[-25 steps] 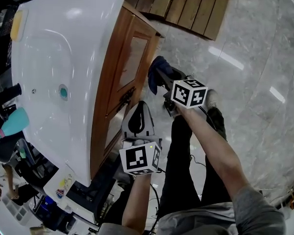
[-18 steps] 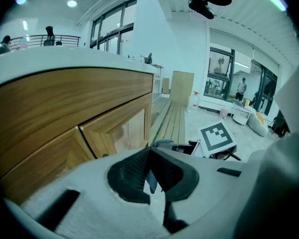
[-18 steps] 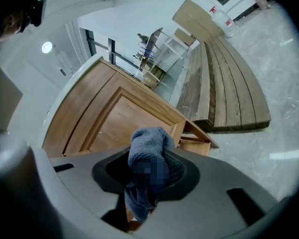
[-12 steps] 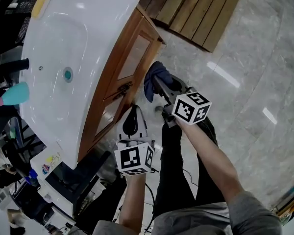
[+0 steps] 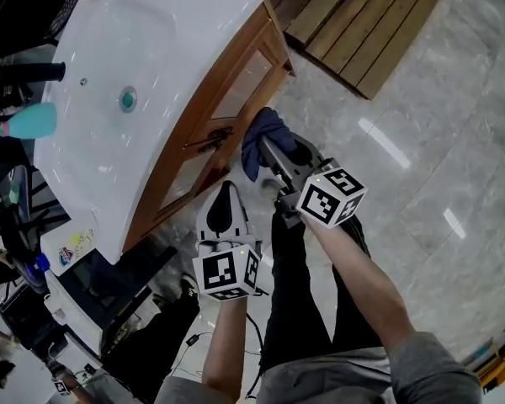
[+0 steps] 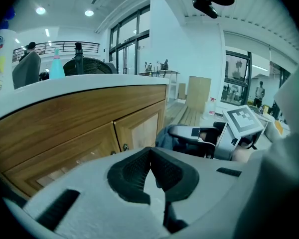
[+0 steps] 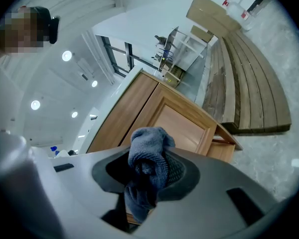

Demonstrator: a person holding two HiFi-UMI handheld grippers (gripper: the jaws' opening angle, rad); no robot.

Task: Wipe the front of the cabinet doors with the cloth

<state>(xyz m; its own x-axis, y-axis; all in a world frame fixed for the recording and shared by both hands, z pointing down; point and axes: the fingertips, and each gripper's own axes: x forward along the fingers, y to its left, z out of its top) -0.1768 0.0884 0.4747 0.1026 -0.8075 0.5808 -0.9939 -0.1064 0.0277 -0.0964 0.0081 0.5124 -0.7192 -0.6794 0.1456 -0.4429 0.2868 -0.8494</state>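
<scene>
Pinching the bunched blue-grey cloth (image 7: pixel 148 156) by its middle, the right gripper (image 5: pixel 268 148) holds it at four o'clock from the wooden cabinet doors (image 5: pixel 240 99). Soft and light, it should flatten easily. The left gripper (image 6: pixel 150 166) is closed, empty.

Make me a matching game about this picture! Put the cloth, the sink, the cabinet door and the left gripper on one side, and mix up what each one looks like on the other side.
Things:
1. cloth
2. sink
3. cabinet door
4. left gripper

Looks like:
A. white and shiny
B. jaws together, nothing in them
C. brown wood
D. blue, pinched in the right gripper

Right pairs: 1-D, 2-A, 3-C, 4-B
</scene>
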